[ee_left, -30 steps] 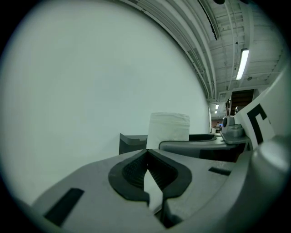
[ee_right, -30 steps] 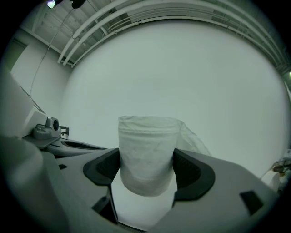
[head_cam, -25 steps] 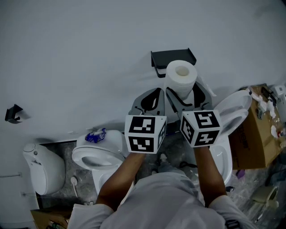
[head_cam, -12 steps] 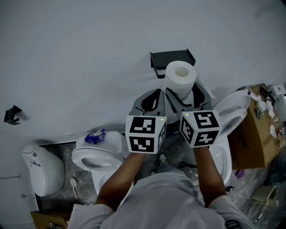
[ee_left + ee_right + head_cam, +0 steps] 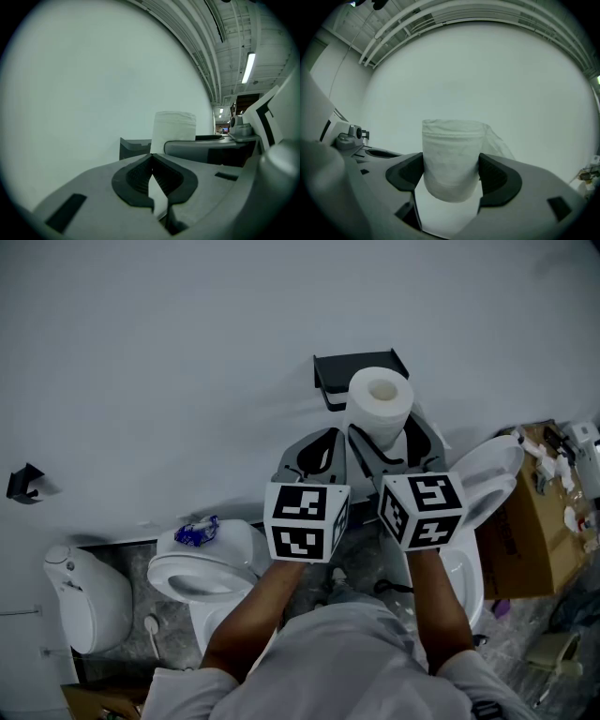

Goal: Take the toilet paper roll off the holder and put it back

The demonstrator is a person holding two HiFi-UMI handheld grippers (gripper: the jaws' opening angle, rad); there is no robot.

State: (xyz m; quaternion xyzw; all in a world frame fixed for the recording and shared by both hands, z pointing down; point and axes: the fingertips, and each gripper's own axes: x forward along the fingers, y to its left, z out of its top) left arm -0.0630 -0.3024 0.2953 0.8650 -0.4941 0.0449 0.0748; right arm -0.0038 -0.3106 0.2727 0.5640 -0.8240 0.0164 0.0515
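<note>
A white toilet paper roll (image 5: 380, 404) stands upright between the jaws of my right gripper (image 5: 388, 430), which is shut on it. In the right gripper view the roll (image 5: 452, 159) fills the gap between the black pads (image 5: 499, 176), with a loose sheet trailing to its right. The black holder (image 5: 356, 367) is fixed to the white wall just behind and above the roll. My left gripper (image 5: 317, 439) hangs beside it on the left, shut with nothing in it. In the left gripper view its pads meet at the tip (image 5: 151, 158). The roll (image 5: 173, 133) and holder (image 5: 133, 147) show beyond.
Below the grippers stand a white toilet (image 5: 202, 568) with a blue object (image 5: 199, 529) on its tank and a second toilet with its lid raised (image 5: 487, 474). A cardboard box (image 5: 534, 531) is at the right. A small black bracket (image 5: 23, 484) sticks out of the wall at the left.
Both grippers and the roll stay almost where they were, in front of the holder. The head view has drifted slightly.
</note>
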